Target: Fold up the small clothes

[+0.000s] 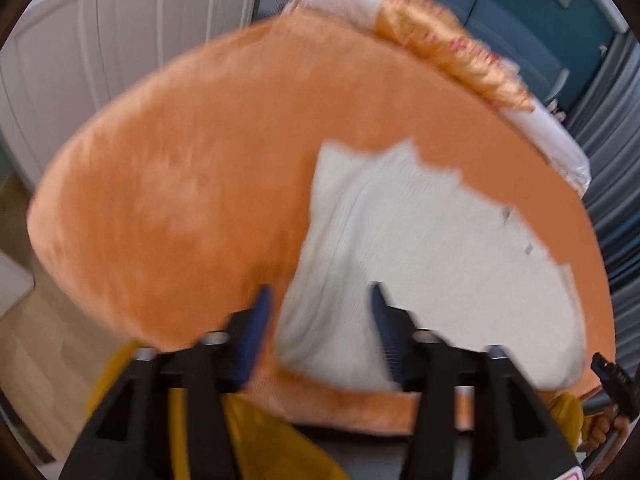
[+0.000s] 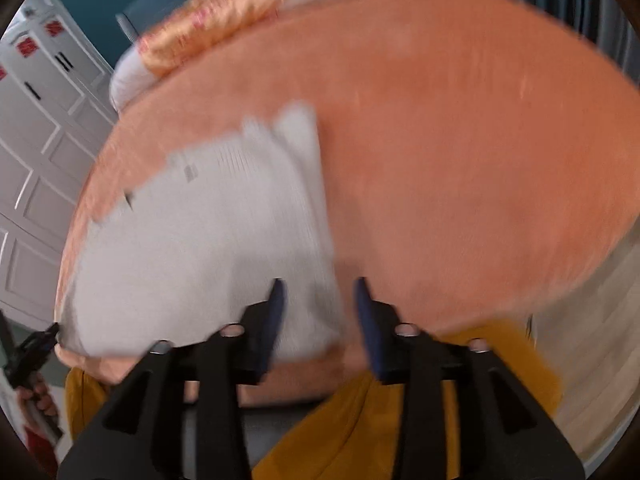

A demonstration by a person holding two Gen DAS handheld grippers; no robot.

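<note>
A small white garment (image 1: 420, 260) (image 2: 200, 248) lies spread flat on an orange plush bedcover (image 1: 200, 180) (image 2: 460, 160). Both views are blurred. My left gripper (image 1: 320, 290) hangs open over the garment's near left corner, and the cloth's left edge runs between its blue fingers (image 1: 260, 312) without being pinched. My right gripper (image 2: 320, 281) is open above the near right corner, with the garment's right edge between its fingers (image 2: 276, 304). Each view catches the other gripper at its side, held in a hand (image 1: 612, 380) (image 2: 32, 348).
A pillow (image 1: 440, 48) (image 2: 220, 20) in orange satin and white lies at the bed's far end. White panelled doors (image 1: 100, 40) (image 2: 40, 140), a grey curtain (image 1: 612, 140) and wooden floor (image 1: 32, 340) (image 2: 592, 340) surround the bed. Yellow cloth (image 1: 260, 440) (image 2: 360, 432) hangs below the grippers.
</note>
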